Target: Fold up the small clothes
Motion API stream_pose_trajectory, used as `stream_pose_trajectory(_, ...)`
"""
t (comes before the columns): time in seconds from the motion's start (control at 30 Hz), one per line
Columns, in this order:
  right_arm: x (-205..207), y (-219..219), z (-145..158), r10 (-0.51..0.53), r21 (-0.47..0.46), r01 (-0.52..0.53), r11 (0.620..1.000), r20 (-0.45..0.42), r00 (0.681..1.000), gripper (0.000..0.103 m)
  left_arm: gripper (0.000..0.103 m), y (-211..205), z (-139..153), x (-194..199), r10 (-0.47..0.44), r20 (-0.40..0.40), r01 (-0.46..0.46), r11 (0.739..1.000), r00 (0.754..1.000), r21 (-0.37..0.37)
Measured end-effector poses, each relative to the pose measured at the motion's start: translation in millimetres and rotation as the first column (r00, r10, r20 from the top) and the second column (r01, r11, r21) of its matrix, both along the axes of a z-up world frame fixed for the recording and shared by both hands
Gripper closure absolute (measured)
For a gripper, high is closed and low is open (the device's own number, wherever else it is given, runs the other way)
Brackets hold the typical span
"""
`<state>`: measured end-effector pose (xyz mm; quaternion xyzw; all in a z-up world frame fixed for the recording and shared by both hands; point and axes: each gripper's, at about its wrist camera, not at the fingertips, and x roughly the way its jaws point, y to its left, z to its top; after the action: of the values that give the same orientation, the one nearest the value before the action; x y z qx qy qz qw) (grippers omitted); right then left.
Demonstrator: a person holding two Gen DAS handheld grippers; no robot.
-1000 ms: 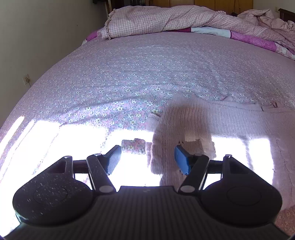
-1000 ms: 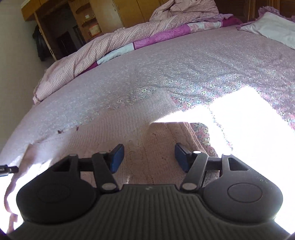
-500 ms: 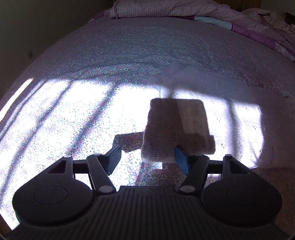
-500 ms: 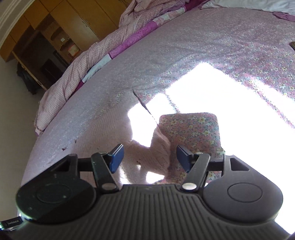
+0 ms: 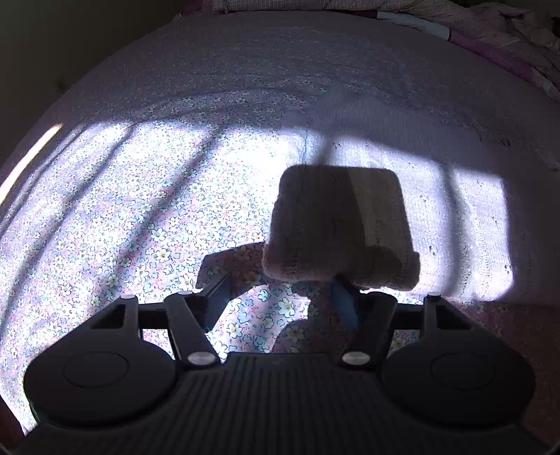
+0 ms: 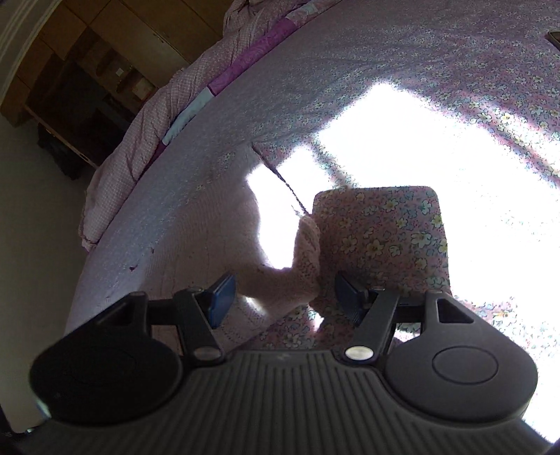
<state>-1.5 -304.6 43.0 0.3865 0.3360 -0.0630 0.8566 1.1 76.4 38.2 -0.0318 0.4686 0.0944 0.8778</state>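
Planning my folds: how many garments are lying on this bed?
1: a pink knit sweater on the floral sheet, a sleeve at the left claw and at the right claw. The bunched quilt could hide more.

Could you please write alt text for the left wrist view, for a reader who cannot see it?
The open left gripper hangs above a floral bedsheet, where the cuffed end of a pale knit garment rises toward the camera close to its blue right finger pad; whether they touch is unclear. The rest of the garment lies flat in patchy sunlight, with a rumpled checked quilt at the far edge.
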Motion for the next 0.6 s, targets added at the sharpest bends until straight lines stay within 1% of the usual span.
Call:
stream_pose_trajectory(0.07,0,2,-3,0.005,0.020,-0.006,1.000,0.011,1.000,0.037,0.032,1,0,-1,-0.003,0.003,0.003,1.000,1.000,-0.002)
stream_pose_trajectory(0.2,2,5,-4,0.015,0.017,-0.016,1.000,0.018,1.000,0.037,0.032,4,-2,4,-0.001,-0.007,0.001,1.000,1.000,0.003)
stream_pose_trajectory(0.3,9,0,-8,-0.001,0.092,-0.002,0.996,0.025,1.000,0.037,0.032,4,-3,6,0.012,-0.006,-0.012,1.000,1.000,-0.002)
stream_pose_trajectory(0.43,13,-4,-18,-0.041,0.207,0.029,0.978,0.054,0.998,0.037,0.032,3,-4,9,0.004,-0.009,-0.004,1.000,1.000,0.010)
stream_pose_trajectory(0.5,16,-4,-21,-0.052,0.230,0.036,0.972,0.063,0.997,0.037,0.032,3,-5,10,0.001,-0.011,-0.001,1.000,1.000,0.015)
stream_pose_trajectory(0.6,22,0,-22,-0.047,0.229,0.029,0.973,0.070,0.996,0.038,0.032,3,-5,10,0.003,-0.012,-0.003,1.000,1.000,0.013)
